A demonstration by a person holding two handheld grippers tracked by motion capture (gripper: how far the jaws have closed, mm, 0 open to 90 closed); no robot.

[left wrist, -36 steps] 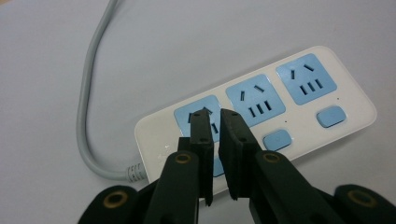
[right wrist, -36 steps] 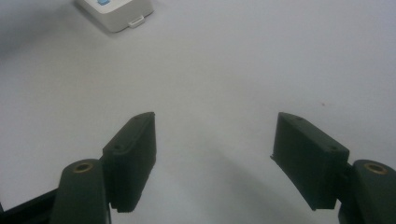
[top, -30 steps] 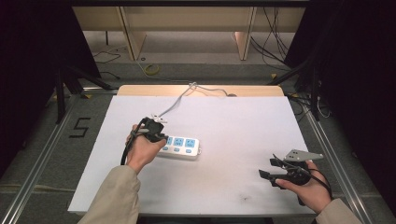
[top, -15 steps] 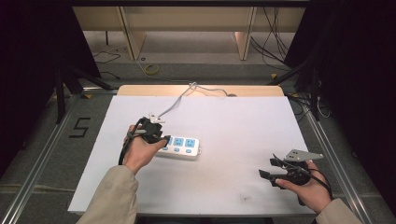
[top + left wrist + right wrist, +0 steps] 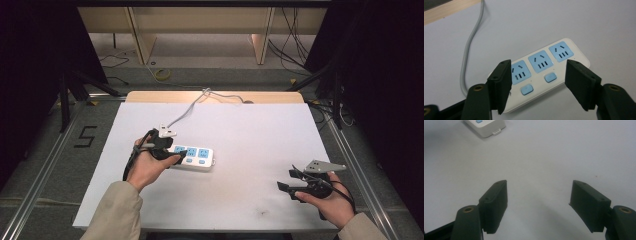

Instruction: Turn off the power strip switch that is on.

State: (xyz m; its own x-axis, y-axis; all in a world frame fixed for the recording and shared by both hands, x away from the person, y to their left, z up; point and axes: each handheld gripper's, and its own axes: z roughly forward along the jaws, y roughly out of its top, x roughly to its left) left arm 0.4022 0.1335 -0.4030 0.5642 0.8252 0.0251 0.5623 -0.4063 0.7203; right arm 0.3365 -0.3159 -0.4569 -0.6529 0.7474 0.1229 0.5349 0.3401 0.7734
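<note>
Now, left gripper [image 5: 537, 82] poised over power strip [image 5: 192, 157], jaws spread wide, gripping nothing | strip lies left of table [image 5: 250, 130] centre, grey cord [image 5: 187, 111] running toward 12 o'clock | right gripper [image 5: 292, 187] at 4 o'clock, agape, empty.

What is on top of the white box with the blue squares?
The white plastic power strip carries three blue sockets and two blue buttons. The left gripper hovers open above it; one black finger covers part of its near edge.
</note>
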